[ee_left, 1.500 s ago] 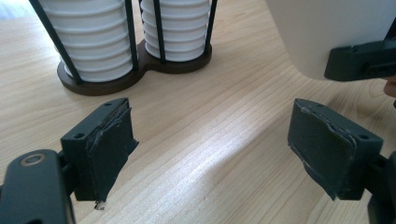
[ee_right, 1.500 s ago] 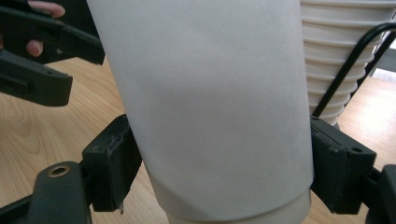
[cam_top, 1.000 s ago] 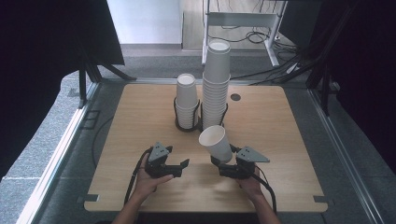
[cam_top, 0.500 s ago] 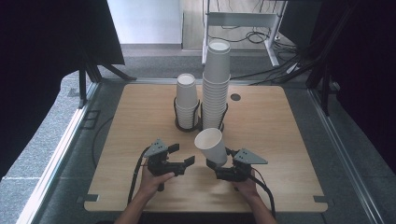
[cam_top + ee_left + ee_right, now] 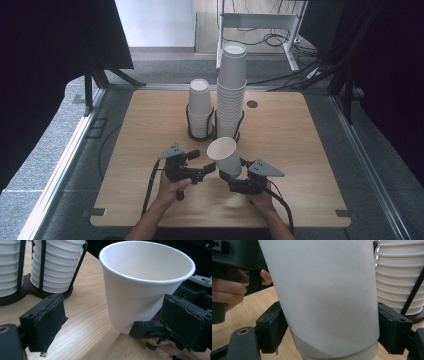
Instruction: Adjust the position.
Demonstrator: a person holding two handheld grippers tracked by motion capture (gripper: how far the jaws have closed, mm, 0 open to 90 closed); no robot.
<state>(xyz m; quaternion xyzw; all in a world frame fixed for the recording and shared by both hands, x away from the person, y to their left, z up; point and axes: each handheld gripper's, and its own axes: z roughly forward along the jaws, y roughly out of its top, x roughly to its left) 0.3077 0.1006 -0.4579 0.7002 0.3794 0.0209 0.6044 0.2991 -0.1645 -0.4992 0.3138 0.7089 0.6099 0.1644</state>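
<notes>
A white paper cup (image 5: 225,155) hangs tilted above the front middle of the wooden table (image 5: 310,150), mouth up and toward the left. My right gripper (image 5: 231,175) is shut on its lower wall, a pad on each side (image 5: 272,330). My left gripper (image 5: 207,170) points at the cup from the left, and its jaws have just been opening. In the left gripper view the cup (image 5: 147,285) stands between the wide-apart pads (image 5: 47,322), which do not press on it. The right gripper's black jaw (image 5: 150,330) clamps the cup's base.
Two stacks of white paper cups stand in a dark wire holder at the table's back middle: a short stack (image 5: 200,107) and a taller stack (image 5: 231,90). A small dark hole (image 5: 252,104) is right of them. Cables trail from both grippers over the front edge.
The left gripper has moved right and up toward the cup, and its jaws stand wider apart. The cup, still in the right gripper, has shifted slightly left.
</notes>
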